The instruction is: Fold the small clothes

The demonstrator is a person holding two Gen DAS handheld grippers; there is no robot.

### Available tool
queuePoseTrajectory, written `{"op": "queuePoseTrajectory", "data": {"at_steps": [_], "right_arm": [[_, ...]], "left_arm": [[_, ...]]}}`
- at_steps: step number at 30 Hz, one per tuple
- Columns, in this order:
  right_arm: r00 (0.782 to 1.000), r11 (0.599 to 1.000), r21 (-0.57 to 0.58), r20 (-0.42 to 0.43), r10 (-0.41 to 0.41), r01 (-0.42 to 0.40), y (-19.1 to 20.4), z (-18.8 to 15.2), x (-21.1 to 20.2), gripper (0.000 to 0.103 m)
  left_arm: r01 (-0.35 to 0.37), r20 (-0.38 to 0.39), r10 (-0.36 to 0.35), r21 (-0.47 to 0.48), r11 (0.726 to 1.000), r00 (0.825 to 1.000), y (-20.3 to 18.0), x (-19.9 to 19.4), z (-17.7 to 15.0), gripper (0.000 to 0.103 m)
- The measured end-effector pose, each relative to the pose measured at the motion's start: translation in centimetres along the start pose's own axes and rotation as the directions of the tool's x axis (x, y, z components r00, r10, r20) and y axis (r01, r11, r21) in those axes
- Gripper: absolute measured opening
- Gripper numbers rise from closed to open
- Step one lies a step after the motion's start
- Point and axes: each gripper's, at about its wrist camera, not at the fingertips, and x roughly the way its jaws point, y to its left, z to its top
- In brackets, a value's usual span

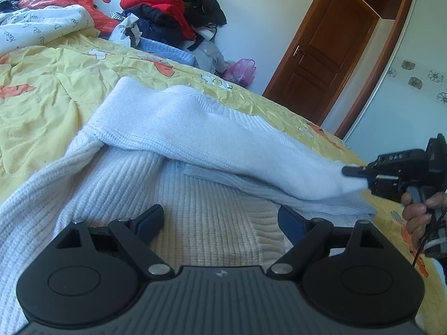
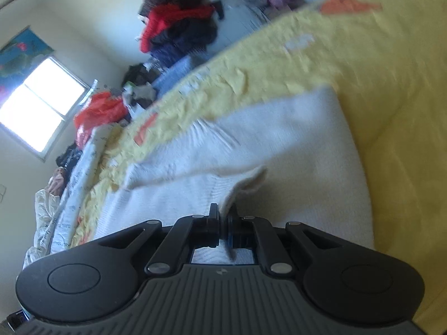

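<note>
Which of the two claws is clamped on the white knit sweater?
The right claw, shut on the white knit sweater's edge; the left claw is open, gripping nothing.

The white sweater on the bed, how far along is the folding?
Early. One side of the white sweater is lifted over its body, pinched in the shut right gripper. The left gripper is open above the knit. The near sleeve remains spread on the yellow bedspread.

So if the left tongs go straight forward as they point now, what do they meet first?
Most likely the white sweater lying flat just ahead of the open left tongs, and perhaps then its lifted fold; depth is unclear.
</note>
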Motion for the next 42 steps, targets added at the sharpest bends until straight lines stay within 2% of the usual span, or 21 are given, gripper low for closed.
{"op": "queuePoseTrajectory", "data": {"at_steps": [2, 5, 6, 8, 9, 11, 13, 15, 16, 18, 20, 24, 25, 27, 30, 32, 35, 38, 40, 42], "right_arm": [[1.0, 1.0, -0.005, 0.003, -0.01, 0.01, 0.2, 0.6, -0.1, 0.01], [0.994, 0.996, -0.003, -0.075, -0.085, 0.085, -0.6, 0.4, 1.3, 0.016], [0.992, 0.995, -0.002, -0.078, -0.104, 0.104, -1.0, 0.2, 1.5, 0.019], [0.995, 0.995, 0.022, -0.037, -0.097, 0.098, -1.3, -0.1, 1.0, 0.022], [0.993, 0.992, 0.042, 0.004, -0.122, 0.121, -1.1, -0.2, 0.4, 0.032], [0.979, 0.986, 0.037, 0.119, -0.168, 0.165, -0.2, -0.4, -0.8, 0.047], [0.961, 0.981, -0.022, 0.206, -0.183, 0.192, 1.8, -0.8, -1.5, 0.052], [0.966, 0.982, -0.108, 0.226, -0.125, 0.153, 4.0, -1.2, -1.6, 0.053], [0.972, 0.982, -0.145, 0.217, -0.09, 0.124, 5.1, -1.5, -1.3, 0.057], [0.987, 0.972, -0.225, 0.154, -0.034, 0.069, 7.4, -2.2, 0.1, 0.065], [0.997, 0.952, -0.303, 0.082, -0.016, 0.041, 9.2, -3.1, 2.1, 0.065], [0.997, 0.913, -0.405, -0.042, -0.066, 0.044, 10.8, -5.5, 6.5, 0.064], [0.995, 0.902, -0.428, -0.053, -0.083, 0.053, 11.0, -6.2, 7.3, 0.063], [0.998, 0.867, -0.497, -0.014, -0.058, 0.043, 10.8, -7.5, 6.9, 0.064], [0.998, 0.884, -0.467, -0.039, -0.042, 0.018, 10.3, -6.8, 5.9, 0.06], [0.998, 0.904, -0.426, -0.025, -0.06, 0.043, 9.9, -6.4, 4.7, 0.059], [0.996, 0.911, -0.403, 0.042, -0.083, 0.093, 9.0, -6.1, 3.3, 0.062], [0.992, 0.921, -0.37, 0.024, -0.123, 0.123, 6.8, -6.1, 3.4, 0.061], [0.996, 0.918, -0.385, 0.024, -0.089, 0.092, 5.9, -6.3, 3.1, 0.058], [0.995, 0.929, -0.354, 0.023, -0.101, 0.103, 5.8, -5.9, 2.7, 0.056]], "left_arm": [[0.001, 0.0, -0.001, -0.001, 1.0, 1.0, 0.0, 0.0, 0.0, 0.089], [0.001, 0.0, -0.001, -0.001, 1.0, 1.0, 0.0, 0.0, 0.0, 0.089], [0.001, 0.0, -0.001, -0.002, 1.0, 1.0, 0.0, 0.0, 0.0, 0.089], [0.001, 0.0, -0.001, -0.001, 1.0, 1.0, 0.0, 0.0, 0.0, 0.089], [0.001, 0.0, -0.001, -0.001, 1.0, 1.0, 0.0, 0.0, 0.0, 0.089], [0.001, 0.0, -0.001, -0.001, 1.0, 1.0, 0.0, 0.0, 0.0, 0.089], [0.002, 0.0, -0.002, -0.002, 1.0, 1.0, 0.0, 0.0, 0.0, 0.09], [0.001, 0.0, -0.001, -0.001, 1.0, 1.0, 0.0, 0.0, 0.0, 0.09], [0.001, 0.0, -0.001, -0.001, 1.0, 1.0, 0.0, 0.0, 0.0, 0.09], [0.001, 0.0, -0.001, -0.001, 1.0, 1.0, 0.0, 0.0, 0.0, 0.09], [0.001, 0.0, -0.001, -0.001, 1.0, 1.0, 0.0, -0.1, 0.0, 0.09], [0.002, 0.001, -0.002, -0.002, 1.0, 1.0, 0.0, -0.1, 0.0, 0.09], [0.002, 0.001, -0.002, -0.003, 1.0, 1.0, 0.0, -0.1, 0.0, 0.09], [0.002, 0.001, -0.002, -0.003, 1.0, 1.0, 0.0, -0.1, 0.0, 0.09], [0.002, 0.001, -0.002, -0.003, 1.0, 1.0, 0.1, -0.1, 0.0, 0.09], [0.003, 0.001, -0.003, -0.004, 1.0, 1.0, 0.1, -0.1, 0.0, 0.09], [0.004, 0.001, -0.004, -0.006, 1.0, 1.0, 0.1, 0.0, 0.0, 0.09], [0.004, 0.001, -0.004, -0.005, 1.0, 1.0, 0.1, 0.0, 0.0, 0.09], [0.004, 0.001, -0.004, -0.006, 1.0, 1.0, 0.1, 0.0, 0.0, 0.09], [0.004, 0.001, -0.004, -0.005, 1.0, 1.0, 0.1, 0.0, 0.0, 0.09]]}}
